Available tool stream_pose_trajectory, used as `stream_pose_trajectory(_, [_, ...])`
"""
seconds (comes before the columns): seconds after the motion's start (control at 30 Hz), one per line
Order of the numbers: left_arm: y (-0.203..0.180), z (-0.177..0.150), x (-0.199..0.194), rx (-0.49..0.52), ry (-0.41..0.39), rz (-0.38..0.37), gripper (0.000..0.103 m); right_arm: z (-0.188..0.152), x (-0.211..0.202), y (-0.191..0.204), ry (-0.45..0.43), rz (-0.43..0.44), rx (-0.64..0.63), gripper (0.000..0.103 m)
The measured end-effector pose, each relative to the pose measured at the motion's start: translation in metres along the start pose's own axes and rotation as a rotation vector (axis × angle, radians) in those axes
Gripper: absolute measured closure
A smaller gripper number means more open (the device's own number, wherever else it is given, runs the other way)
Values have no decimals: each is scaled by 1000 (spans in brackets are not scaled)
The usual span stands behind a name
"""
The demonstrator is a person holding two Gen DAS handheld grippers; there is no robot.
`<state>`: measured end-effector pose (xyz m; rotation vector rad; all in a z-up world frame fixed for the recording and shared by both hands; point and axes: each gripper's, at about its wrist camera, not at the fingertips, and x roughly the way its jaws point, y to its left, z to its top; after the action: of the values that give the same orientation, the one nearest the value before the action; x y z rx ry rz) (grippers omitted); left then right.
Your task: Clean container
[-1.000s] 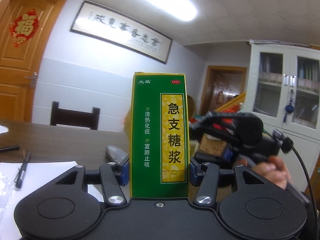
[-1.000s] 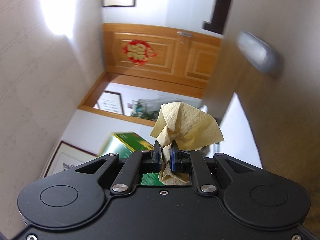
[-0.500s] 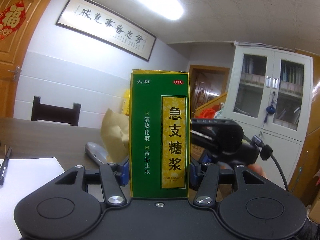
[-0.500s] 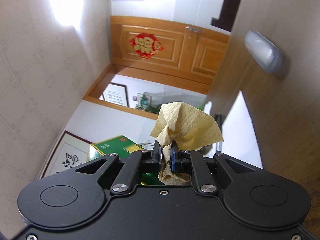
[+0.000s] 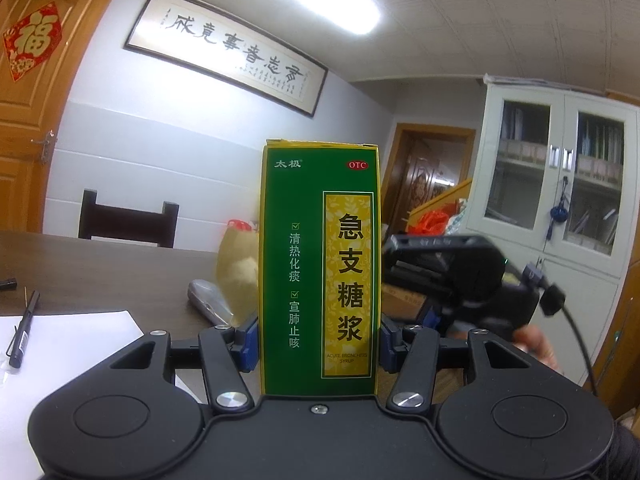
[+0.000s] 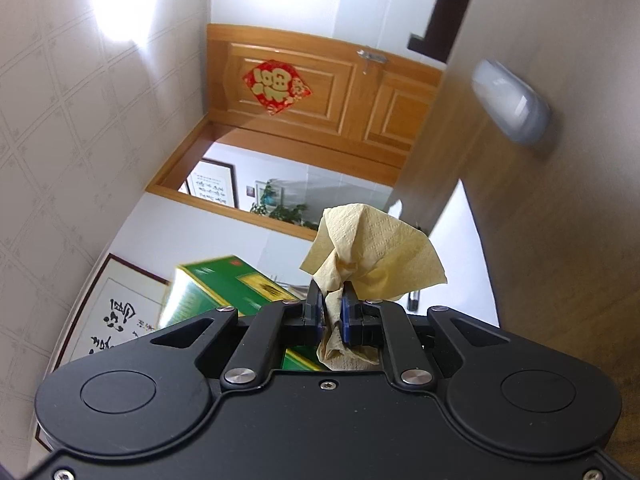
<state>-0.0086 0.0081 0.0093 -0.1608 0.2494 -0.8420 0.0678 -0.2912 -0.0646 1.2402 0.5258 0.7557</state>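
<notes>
We hold a green box [image 5: 318,268] upright in our left claw [image 5: 318,342], whose blue pads [image 5: 249,344] press on its two narrow sides near the bottom. The box has a yellow label with dark characters down its front and a red oval mark near the top; its top flap is shut. It is lifted clear of the brown worktop [image 5: 100,276].

Our right claw [image 6: 332,310] is turned on its side and is clamped on a crumpled yellow tissue [image 6: 376,254], which fans out past the pads and also hangs in a wad behind them. In the left view the tissue [image 5: 238,268] shows just behind the box's left edge, with the right claw's black body [image 5: 460,276] behind the box's right edge and a hand [image 5: 536,344] below it. We cannot tell whether the tissue touches the box. In the right view the box [image 6: 224,284] lies low and left of the tissue, blurred.

On the worktop a grey case [image 5: 208,298] sits behind the left claw, and a pen [image 5: 24,330] lies on white paper [image 5: 72,344] at the left. A dark chair [image 5: 128,220] stands at the far edge.
</notes>
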Motion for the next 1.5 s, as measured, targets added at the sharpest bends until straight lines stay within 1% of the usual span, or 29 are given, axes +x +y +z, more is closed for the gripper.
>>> stream_pose_trajectory(0.13, [-1,-2,3,13,19,29,54,3,-4,13,-11,18,-37,93])
stream_pose_trajectory(0.27, [0,-2,1,3,11,33,54,-1,-4,10,-2,10,-50,93])
stream_pose_trajectory(0.4, [5,1,-5,-28,-26,51,54,-8,3,-4,30,-32,-22,93])
stream_pose_trajectory(0.57, [15,5,-11,-91,-65,92,54,-17,10,-19,48,-77,13,93])
stream_pose_trajectory(0.83, [26,11,-23,-167,-129,138,54,-31,16,-39,56,-128,104,93])
stream_pose_trajectory(0.9, [30,12,-25,-188,-146,155,54,-36,17,-43,57,-134,132,93])
stream_pose_trajectory(0.97, [34,14,-28,-208,-162,170,54,-41,20,-45,76,-130,145,93])
stream_pose_trajectory(1.13, [39,16,-30,-227,-173,201,54,-60,32,-36,147,-116,109,93])
stream_pose_trajectory(1.4, [42,18,-26,-219,-156,278,54,-80,35,-16,190,-138,15,93])
stream_pose_trajectory(1.5, [42,19,-24,-205,-146,311,54,-81,33,-10,206,-111,4,93])
